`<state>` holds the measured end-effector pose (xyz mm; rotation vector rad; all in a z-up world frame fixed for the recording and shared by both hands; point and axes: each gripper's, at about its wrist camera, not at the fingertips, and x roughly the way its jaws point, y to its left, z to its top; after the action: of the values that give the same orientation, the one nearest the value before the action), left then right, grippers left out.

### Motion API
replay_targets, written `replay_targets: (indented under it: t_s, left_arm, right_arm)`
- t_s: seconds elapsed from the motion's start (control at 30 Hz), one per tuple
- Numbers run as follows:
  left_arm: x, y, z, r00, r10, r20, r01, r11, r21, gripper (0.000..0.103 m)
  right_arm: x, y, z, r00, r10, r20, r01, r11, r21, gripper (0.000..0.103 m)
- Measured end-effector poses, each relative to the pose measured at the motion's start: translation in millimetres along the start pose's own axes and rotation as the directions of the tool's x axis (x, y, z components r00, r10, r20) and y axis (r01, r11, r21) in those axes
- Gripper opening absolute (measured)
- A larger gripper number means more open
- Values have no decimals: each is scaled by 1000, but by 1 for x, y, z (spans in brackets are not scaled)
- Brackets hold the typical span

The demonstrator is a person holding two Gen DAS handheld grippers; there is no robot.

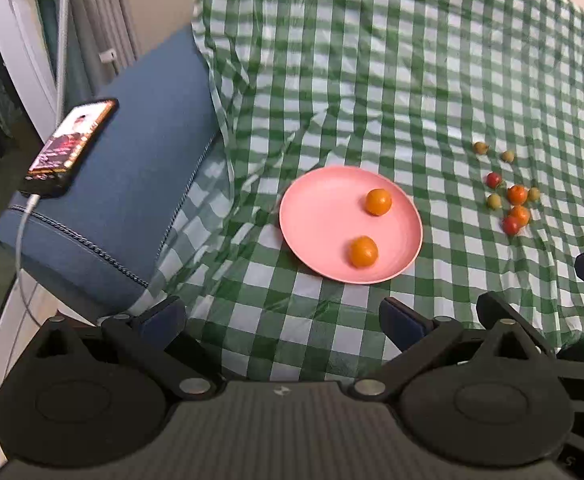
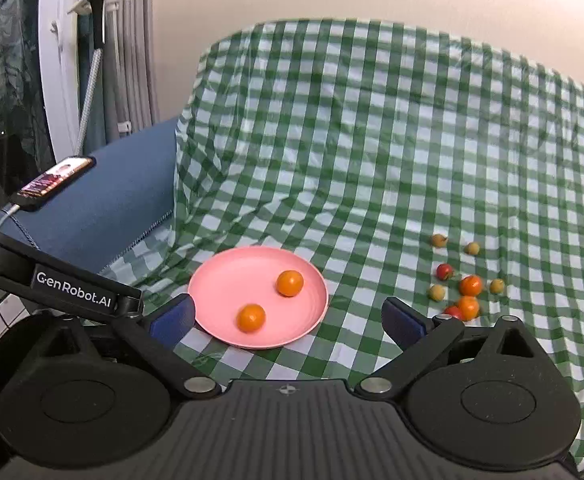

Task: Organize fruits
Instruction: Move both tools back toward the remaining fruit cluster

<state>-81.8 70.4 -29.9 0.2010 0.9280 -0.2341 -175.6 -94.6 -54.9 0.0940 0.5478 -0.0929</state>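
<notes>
A pink plate [image 1: 320, 216] [image 2: 227, 280] lies on the green checked cloth and holds two orange fruits [image 1: 378, 201] [image 1: 363, 251] [image 2: 290, 283] [image 2: 251, 317]. To its right lies a loose cluster of small fruits [image 1: 516, 194] [image 2: 470, 285]: orange, red and yellow-green ones. My left gripper [image 1: 283, 320] is open and empty, short of the plate's near edge. My right gripper [image 2: 287, 316] is open and empty, its fingers either side of the plate's near edge. The left gripper's arm [image 2: 71, 290] shows at the left of the right wrist view.
A blue cushion [image 1: 131, 200] [image 2: 103, 208] lies left of the cloth with a lit phone [image 1: 71, 146] [image 2: 53, 180] and its cable on it. A white frame and grey curtains stand at the far left. A beige wall rises behind the cloth.
</notes>
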Motion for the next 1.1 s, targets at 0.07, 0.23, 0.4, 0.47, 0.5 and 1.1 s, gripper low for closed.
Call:
replay_targets:
  t_s: [0.07,0.23,0.4,0.47,0.5,1.1]
  left_arm:
    - [-8,-1,-3,1000,-2,15,2,1000,-3,103]
    - [-22,-2,-9,1000,-4,31,4,1000,-5,103]
    - [-27,-3,-12,999,-6,32,6,1000,-1,103]
    - [-26,-3,-13,1000,-4,29,4,1000,4,103]
    - [-26,-3,-13,1000,-3,28,3,1000,5,103]
    - [7,-6,-11,998,11,-57,-9,1000,30,103]
  right_arm:
    - [-10,1,0,1000,-5,14,5,1000,1,99]
    - [-26,1,-2,999,-9,34,9,1000,3,100]
    - [-31,0,-3,999,-9,37,9,1000,8,100]
    - [-32,-4,-5,999,-5,36,5,1000,4,100]
    - [-32,-4,-5,999,-5,34,5,1000,6,100]
    - [-12,-9,-15,999,1,-46,1,999,43,100]
